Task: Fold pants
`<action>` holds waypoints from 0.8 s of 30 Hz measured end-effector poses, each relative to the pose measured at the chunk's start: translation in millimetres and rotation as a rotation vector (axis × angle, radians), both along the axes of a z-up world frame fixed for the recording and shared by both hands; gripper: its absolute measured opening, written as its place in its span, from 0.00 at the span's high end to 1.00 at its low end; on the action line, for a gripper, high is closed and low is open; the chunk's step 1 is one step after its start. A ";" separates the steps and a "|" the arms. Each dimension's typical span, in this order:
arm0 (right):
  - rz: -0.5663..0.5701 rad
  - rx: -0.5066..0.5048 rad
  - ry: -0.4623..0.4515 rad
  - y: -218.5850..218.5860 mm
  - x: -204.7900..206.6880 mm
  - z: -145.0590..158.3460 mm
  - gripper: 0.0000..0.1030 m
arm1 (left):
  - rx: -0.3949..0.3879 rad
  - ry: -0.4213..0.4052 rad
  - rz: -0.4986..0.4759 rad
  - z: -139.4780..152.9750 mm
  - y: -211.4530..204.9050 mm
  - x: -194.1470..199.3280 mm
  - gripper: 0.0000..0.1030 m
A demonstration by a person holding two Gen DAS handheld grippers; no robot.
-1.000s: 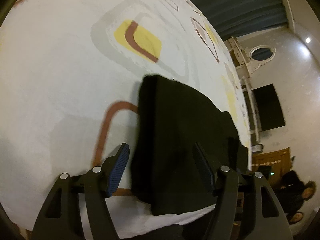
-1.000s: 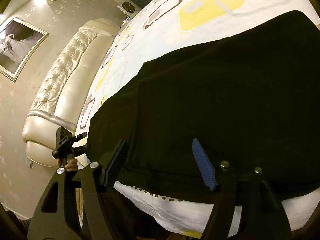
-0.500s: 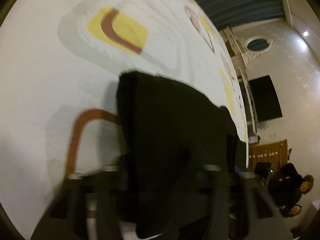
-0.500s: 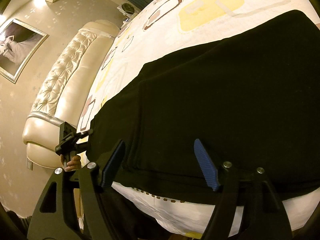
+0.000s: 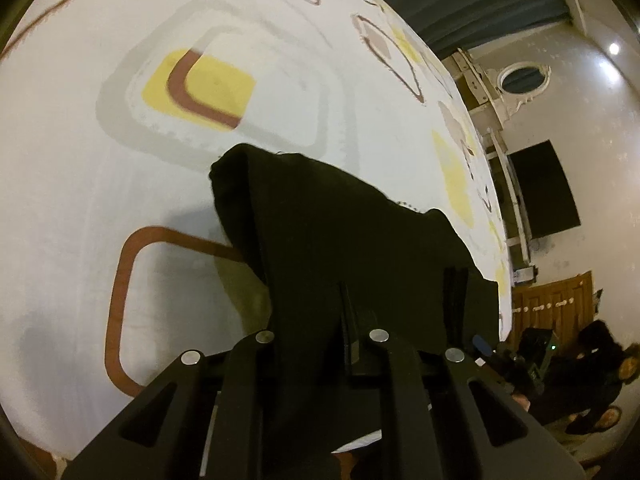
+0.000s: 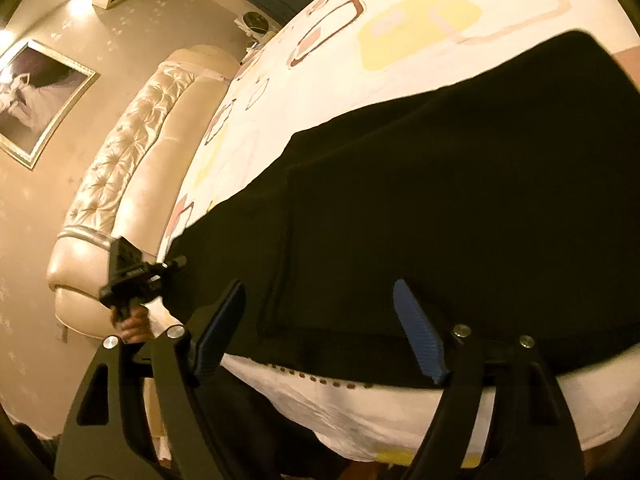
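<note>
Left gripper (image 5: 320, 320) just clamped shut on the pants (image 5: 340, 232) end; right gripper (image 6: 320, 320) gapes empty over them. Next: carry that end across.

I see a bed (image 5: 100, 184) under a white sheet with yellow and brown squares, a tufted cream headboard (image 6: 132, 152), a framed picture (image 6: 38, 96), a dark wall screen (image 5: 546, 188), an oval mirror (image 5: 522, 78) and a wooden door (image 5: 556, 300).

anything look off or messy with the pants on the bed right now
Nothing damaged. The black pants lie fairly flat on the patterned bedsheet, but the end pinched in the left tool is bunched and lifted. The right tool is open above the near hem.
</note>
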State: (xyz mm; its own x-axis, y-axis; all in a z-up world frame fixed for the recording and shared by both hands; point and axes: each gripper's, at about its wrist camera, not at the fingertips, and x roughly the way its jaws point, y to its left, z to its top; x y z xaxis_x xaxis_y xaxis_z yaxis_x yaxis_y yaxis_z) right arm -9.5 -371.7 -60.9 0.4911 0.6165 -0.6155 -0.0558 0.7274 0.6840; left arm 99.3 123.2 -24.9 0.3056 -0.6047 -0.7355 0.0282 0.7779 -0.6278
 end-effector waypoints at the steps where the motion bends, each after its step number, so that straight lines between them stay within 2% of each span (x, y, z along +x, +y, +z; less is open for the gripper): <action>1: -0.005 -0.015 -0.005 -1.1 -2.7 2.1 0.21 | 0.006 -0.002 -0.002 3.0 -2.8 0.2 0.87; 3: -0.020 -0.037 -0.016 -4.9 -8.2 6.1 0.17 | 0.030 -0.009 -0.011 12.0 -12.0 -0.3 0.87; 8: -0.081 -0.084 -0.027 -20.4 -17.1 13.3 0.13 | 0.199 -0.040 -0.023 36.3 -44.6 -3.8 0.87; 12: -0.154 -0.125 -0.051 -39.7 -23.2 25.5 0.12 | 0.284 -0.089 -0.031 57.8 -69.6 -9.5 0.87; 19: -0.267 -0.173 -0.054 -71.8 -35.6 36.2 0.12 | 0.369 -0.139 -0.039 95.4 -125.6 -16.1 0.87; 24: -0.309 -0.147 -0.063 -88.7 -38.4 41.0 0.12 | 0.430 -0.180 -0.067 113.8 -179.1 -20.4 0.87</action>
State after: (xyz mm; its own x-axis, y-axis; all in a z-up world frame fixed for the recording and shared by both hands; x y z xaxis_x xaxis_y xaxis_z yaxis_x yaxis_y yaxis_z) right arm -47.8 -460.4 -19.9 0.6807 0.3399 -0.6490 0.1436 0.8068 0.5731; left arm 78.9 -55.8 88.9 0.4214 -0.2797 -0.8627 0.1662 0.9590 -0.2297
